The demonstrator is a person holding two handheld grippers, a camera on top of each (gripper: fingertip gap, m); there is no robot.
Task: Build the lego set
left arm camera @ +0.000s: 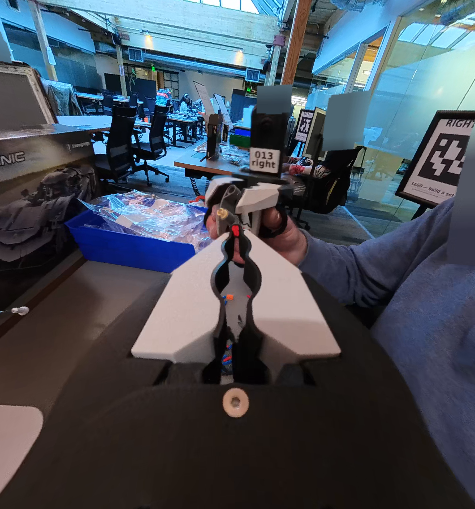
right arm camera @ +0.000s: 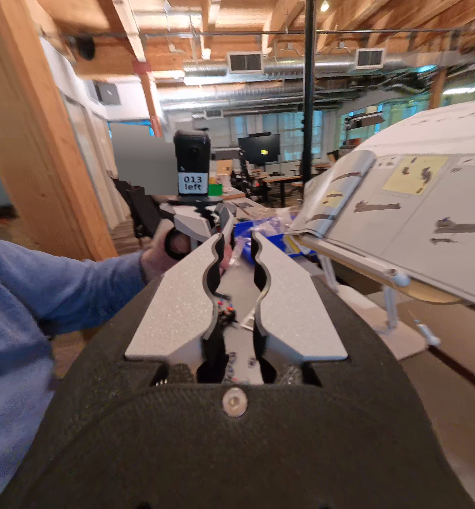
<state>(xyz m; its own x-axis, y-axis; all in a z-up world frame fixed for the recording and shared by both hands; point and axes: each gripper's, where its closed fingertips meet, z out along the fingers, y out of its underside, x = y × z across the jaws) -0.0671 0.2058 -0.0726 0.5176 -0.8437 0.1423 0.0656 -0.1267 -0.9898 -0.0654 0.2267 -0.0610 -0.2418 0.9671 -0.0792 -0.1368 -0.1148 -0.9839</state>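
Observation:
My left gripper (left arm camera: 235, 234) is shut on a small grey Technic piece (left arm camera: 226, 205) that has a red pin (left arm camera: 235, 230) at its lower end and a tan pin (left arm camera: 222, 212) on its side. It holds the piece up in the air. My right gripper (right arm camera: 236, 237) is open and empty. In the left wrist view the right gripper (left arm camera: 231, 198) faces me just behind the grey piece, its fingers on either side of it. In the right wrist view the left gripper (right arm camera: 217, 223) is close in front, with the grey piece (right arm camera: 225, 217) at its tip.
A blue bin (left arm camera: 131, 248) of clear plastic bags stands behind the grippers. A large Lego box (left arm camera: 24, 206) is at the left. An open instruction booklet (right arm camera: 396, 220) rests on a white stand at the right. Small loose parts (left arm camera: 229, 297) lie on the grey table below.

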